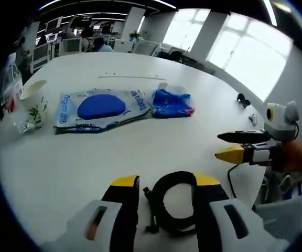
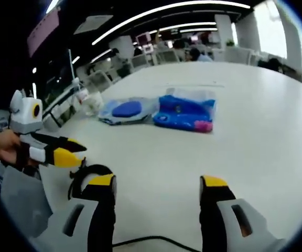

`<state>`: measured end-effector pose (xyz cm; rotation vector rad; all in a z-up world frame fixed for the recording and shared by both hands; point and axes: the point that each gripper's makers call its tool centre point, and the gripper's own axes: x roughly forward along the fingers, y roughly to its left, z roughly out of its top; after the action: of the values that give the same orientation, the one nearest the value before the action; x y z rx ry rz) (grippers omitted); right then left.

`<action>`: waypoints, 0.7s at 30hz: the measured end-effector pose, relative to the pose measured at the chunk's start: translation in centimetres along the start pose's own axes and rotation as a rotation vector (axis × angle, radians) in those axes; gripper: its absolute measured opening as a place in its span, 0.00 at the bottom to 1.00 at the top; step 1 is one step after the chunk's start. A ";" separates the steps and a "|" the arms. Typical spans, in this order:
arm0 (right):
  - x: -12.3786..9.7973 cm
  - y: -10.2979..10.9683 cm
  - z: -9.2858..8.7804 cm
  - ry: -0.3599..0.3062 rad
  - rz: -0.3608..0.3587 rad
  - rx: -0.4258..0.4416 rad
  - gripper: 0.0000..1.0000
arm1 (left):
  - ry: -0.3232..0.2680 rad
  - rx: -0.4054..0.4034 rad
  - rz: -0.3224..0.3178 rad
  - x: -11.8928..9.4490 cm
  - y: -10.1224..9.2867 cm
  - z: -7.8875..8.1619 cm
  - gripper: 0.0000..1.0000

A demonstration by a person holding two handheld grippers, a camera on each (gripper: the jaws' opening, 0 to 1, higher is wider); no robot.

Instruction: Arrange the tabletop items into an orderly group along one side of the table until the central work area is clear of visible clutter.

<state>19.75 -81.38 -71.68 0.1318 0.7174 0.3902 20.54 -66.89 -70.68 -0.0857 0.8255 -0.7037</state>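
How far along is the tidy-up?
Done: the flat pouch with blue pad, the blue bag and the cup sit in a row toward the far side.
In hand: the left gripper straddles the black coiled cable, jaws open.
Left: moving that cable over; the right gripper is open, empty.
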 end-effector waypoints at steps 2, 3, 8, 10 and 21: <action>0.0 0.5 -0.3 0.003 0.009 0.002 0.64 | 0.003 0.003 0.003 -0.3 0.0 -0.3 0.43; -0.1 0.7 -0.4 0.004 0.012 0.003 0.66 | 0.005 0.004 0.006 -0.4 0.1 -0.5 0.43; -0.1 2.1 -0.9 0.007 0.041 -0.017 0.69 | 0.012 0.011 0.015 -0.9 0.2 -1.7 0.46; -0.1 2.5 -1.1 0.010 0.047 -0.025 0.71 | 0.021 0.003 0.019 -1.0 0.3 -2.3 0.49; 0.8 4.9 -2.7 0.072 0.075 -0.098 0.78 | 0.036 0.043 0.040 -1.5 0.1 -3.5 0.54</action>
<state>17.04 -76.60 -72.96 0.0528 0.7643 0.5031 17.45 -65.21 -72.17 -0.0180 0.8437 -0.6863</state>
